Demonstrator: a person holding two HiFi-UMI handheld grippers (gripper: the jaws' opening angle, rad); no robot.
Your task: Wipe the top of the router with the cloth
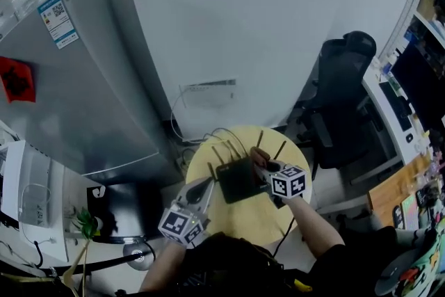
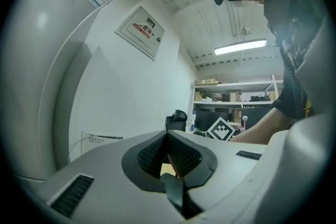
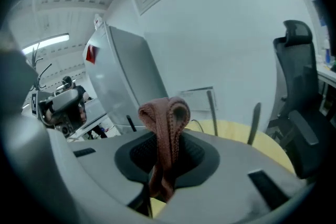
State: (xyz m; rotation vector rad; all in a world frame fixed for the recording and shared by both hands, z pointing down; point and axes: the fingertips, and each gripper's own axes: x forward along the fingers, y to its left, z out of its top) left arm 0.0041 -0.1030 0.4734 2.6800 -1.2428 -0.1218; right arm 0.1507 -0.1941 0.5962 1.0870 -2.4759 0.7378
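Left gripper (image 1: 206, 190): your jaws are together and empty, just beside the router's left edge, probably to steady it.
Right gripper (image 1: 263, 165): your jaws clamp the cloth (image 3: 164, 122), bunched for wiping.
Router (image 1: 236, 179): mid-worktop (image 1: 259, 222), between both grippers.

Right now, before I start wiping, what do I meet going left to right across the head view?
fridge → left claw → router → right claw, shut on the cloth → office chair
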